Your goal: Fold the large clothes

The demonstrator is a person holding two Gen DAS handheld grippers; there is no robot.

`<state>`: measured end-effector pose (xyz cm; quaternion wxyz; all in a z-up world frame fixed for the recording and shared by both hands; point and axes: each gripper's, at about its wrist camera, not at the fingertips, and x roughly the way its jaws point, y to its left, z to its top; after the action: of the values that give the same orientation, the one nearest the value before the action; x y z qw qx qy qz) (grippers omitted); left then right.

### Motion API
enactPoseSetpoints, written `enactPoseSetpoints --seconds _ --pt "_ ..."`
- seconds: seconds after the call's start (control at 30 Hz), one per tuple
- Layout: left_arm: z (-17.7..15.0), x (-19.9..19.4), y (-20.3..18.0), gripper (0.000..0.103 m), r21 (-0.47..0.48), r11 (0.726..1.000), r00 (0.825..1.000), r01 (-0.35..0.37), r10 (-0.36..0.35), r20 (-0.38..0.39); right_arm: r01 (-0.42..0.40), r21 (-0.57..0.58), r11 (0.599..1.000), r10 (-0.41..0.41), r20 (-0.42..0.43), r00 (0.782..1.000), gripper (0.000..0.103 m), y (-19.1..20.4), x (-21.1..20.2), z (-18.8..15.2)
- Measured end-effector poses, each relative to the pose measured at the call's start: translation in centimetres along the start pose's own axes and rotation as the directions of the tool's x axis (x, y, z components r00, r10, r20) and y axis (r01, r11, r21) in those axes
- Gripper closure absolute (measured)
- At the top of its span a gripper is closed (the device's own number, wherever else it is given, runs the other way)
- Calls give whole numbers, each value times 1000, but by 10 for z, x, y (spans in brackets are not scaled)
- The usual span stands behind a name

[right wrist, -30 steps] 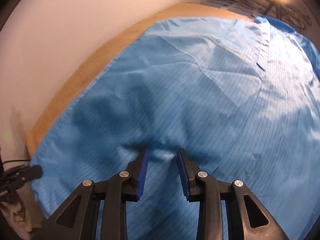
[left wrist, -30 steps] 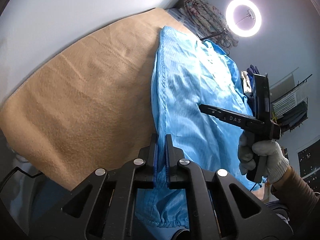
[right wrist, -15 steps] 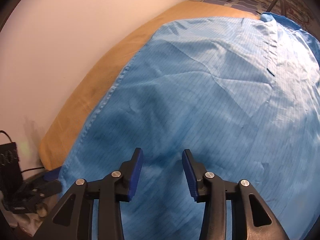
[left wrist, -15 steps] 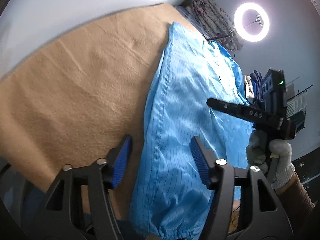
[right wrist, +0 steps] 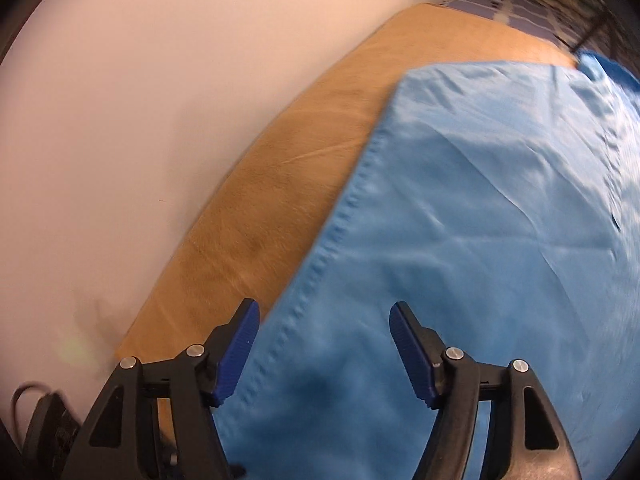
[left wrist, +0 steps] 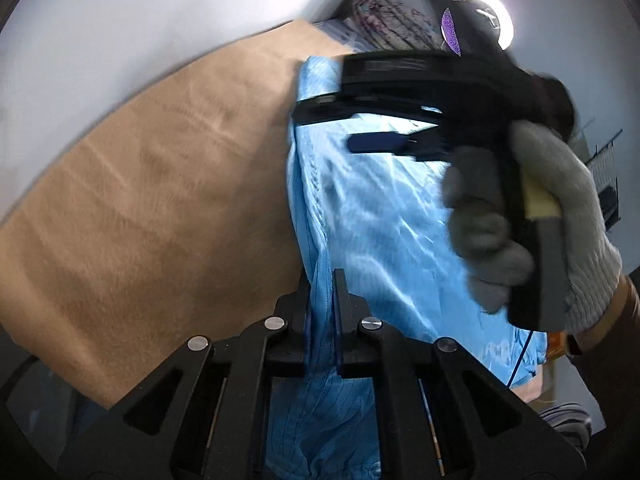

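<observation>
The blue garment (left wrist: 368, 216) lies spread along the right side of the worktop (left wrist: 160, 184), which is covered in a tan, felt-like cloth, its long stitched edge running beside the bare tan strip next to the white wall. It looks thin, light and limp, with a slight sheen that suggests it will slide easily over itself and over the cloth beneath; I'd judge the firm seamed hem the best place to take hold, since a pinch in the loose middle would only gather one layer. The left tongs (left wrist: 321, 320) are nearly closed, with a ridge of that hem standing between the two pads, so they appear to have it pinched. The right tongs (right wrist: 325, 350) are spread wide and hold nothing; they hover over the same edge further along (right wrist: 460, 248), one pad above the tan cloth and the other above the blue fabric. A gloved hand (left wrist: 532, 216) grips their handle.
</observation>
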<state>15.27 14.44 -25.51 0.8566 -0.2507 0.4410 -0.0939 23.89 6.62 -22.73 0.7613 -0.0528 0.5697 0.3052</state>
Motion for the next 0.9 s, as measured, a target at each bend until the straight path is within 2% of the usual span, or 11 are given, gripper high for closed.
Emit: enactPoseSetpoints --seconds 0.13,0.2,0.23,0.27,0.33,0.53,0.7,0.9 --pt "1 -3 -16 98 61 998 1000 -19 18 12 110 -25 994 -110 -38 993 37 13 20 7" --pt "1 -4 -23 99 87 996 1000 -27 26 15 148 -34 988 -149 -54 987 60 15 29 8" --pt "2 -5 -25 99 94 995 1000 -28 26 16 160 -38 986 -162 -57 985 83 15 31 8" --pt "2 -5 -29 99 103 994 1000 -27 25 17 157 -37 987 -159 -45 986 92 14 30 7" --pt "2 -8 -39 99 131 991 999 -30 28 21 127 -22 992 -128 -24 992 101 10 22 7" --pt "2 -12 -68 99 226 973 999 -34 27 33 8 49 999 -12 71 997 103 -17 -18 1" --pt "1 -8 -100 99 300 954 1000 -18 12 23 -88 114 990 69 161 985 103 -48 -54 -14" --pt "-9 -6 -136 99 383 923 1000 20 -11 -26 -156 178 972 109 250 962 103 -89 -85 -38"
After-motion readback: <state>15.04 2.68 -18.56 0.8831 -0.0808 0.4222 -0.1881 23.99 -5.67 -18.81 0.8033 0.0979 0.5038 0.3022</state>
